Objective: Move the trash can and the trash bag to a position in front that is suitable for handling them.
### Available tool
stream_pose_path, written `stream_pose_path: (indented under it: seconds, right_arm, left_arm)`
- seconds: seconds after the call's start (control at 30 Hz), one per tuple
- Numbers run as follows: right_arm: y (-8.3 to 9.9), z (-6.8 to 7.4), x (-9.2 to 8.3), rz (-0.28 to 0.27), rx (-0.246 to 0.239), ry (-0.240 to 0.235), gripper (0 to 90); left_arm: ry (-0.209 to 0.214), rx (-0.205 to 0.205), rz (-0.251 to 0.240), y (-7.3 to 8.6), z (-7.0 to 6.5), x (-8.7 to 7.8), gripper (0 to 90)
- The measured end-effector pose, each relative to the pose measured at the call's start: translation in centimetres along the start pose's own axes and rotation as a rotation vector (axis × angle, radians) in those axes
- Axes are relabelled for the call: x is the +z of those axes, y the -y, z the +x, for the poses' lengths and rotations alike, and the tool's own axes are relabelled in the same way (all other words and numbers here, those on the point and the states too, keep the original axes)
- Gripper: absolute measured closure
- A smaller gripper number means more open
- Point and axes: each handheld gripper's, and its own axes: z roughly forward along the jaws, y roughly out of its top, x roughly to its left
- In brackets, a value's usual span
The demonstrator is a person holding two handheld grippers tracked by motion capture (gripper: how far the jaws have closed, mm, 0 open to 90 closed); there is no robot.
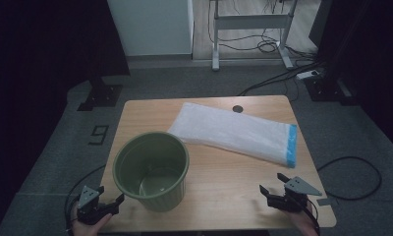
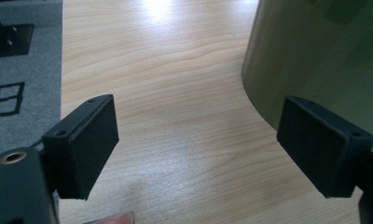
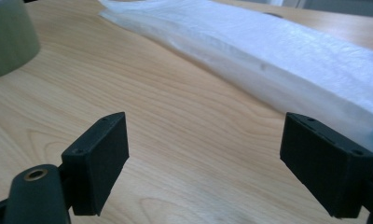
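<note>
A green plastic bin (image 1: 153, 169) stands upright and empty on the wooden table (image 1: 224, 182), toward its front left. A folded white plastic bag with a blue end strip (image 1: 234, 132) lies flat across the table's back right. My left gripper (image 1: 111, 200) sits at the front left corner, open, with bare table between its jaws and the bin (image 2: 315, 56) just to its right. At the front right my right gripper (image 1: 273, 184) is open too, holding nothing, and the bag (image 3: 278, 60) lies ahead of it, with the bin (image 3: 10, 39) at far left.
A round grommet hole (image 1: 238, 108) marks the table's back edge. Grey carpet around the table bears a floor mark reading 9 (image 1: 99, 134). Cables (image 1: 351, 177) loop on the floor at right. A desk frame (image 1: 251, 29) and dark stands (image 1: 103, 91) sit beyond.
</note>
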Motion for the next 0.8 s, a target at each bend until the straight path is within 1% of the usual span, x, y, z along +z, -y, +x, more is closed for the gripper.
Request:
stream_pose_path:
  seconds: [0.03, 0.07, 0.1, 0.17, 0.2, 0.3, 0.33, 0.37, 0.43, 0.5, 0.53, 0.57, 0.6, 0.63, 0.7, 0.8]
  right_arm:
    - [0.0, 0.0, 0.0, 0.000, 0.000, 0.000, 15.0]
    - [0.0, -0.2, -0.1, -0.006, -0.002, 0.015, 15.1]
    - [0.0, -0.2, -0.1, -0.006, -0.002, 0.015, 15.1]
    - [0.1, -0.4, -0.1, -0.005, 0.002, 0.024, 15.0]
    - [0.1, -0.6, -0.2, -0.006, 0.006, 0.027, 15.1]
    - [0.3, -1.2, -0.4, -0.013, 0.027, 0.035, 15.3]
    - [0.3, -1.4, -0.4, -0.012, 0.031, 0.033, 15.3]
    - [0.3, -1.5, -0.4, -0.011, 0.033, 0.034, 15.3]
    - [0.4, -1.8, -0.4, -0.011, 0.034, 0.033, 15.3]
    - [0.4, -2.0, -0.5, -0.011, 0.037, 0.028, 15.4]
    - [0.5, -2.0, -0.5, -0.011, 0.037, 0.024, 15.5]
    - [0.5, -2.0, -0.5, -0.011, 0.037, 0.024, 15.5]
    - [0.5, -2.0, -0.4, -0.010, 0.036, 0.019, 15.6]
    - [0.5, -2.0, -0.4, -0.010, 0.036, 0.019, 15.6]
    - [0.5, -2.0, -0.3, -0.007, 0.031, 0.013, 15.6]
    - [0.5, -1.7, -0.1, -0.004, 0.012, -0.005, 15.6]
  left_arm:
    - [-0.002, 0.012, 0.005, -0.1, 0.0, 0.0, 12.2]
    - [0.002, 0.021, 0.001, -0.1, 0.1, -0.2, 11.2]
    - [0.002, 0.021, 0.001, -0.1, 0.1, -0.2, 11.2]
    - [0.029, 0.036, -0.009, -0.2, 0.2, -0.6, 11.0]
    - [0.041, 0.052, -0.010, -0.2, 0.3, -0.8, 10.5]
    - [0.087, 0.080, -0.030, -0.3, 0.3, -1.4, 8.3]
    - [0.105, 0.093, -0.043, -0.4, 0.2, -1.6, 7.3]
    - [0.134, 0.110, -0.055, -0.6, 0.1, -1.9, 6.7]
    - [0.208, 0.151, -0.073, -0.9, -0.4, -2.4, 6.4]
    - [0.268, 0.196, -0.079, -1.3, -1.0, -2.7, 6.0]
    - [0.297, 0.228, -0.075, -1.6, -1.4, -2.8, 5.5]
    - [0.303, 0.240, -0.075, -1.8, -1.6, -2.8, 5.5]
    - [0.324, 0.265, -0.088, -2.3, -2.1, -2.5, 5.6]
    - [0.324, 0.265, -0.088, -2.3, -2.1, -2.5, 5.6]
    - [0.366, 0.282, -0.104, -2.8, -2.4, -2.0, 5.9]
    - [0.414, 0.305, -0.107, -3.5, -2.7, -1.2, 7.6]
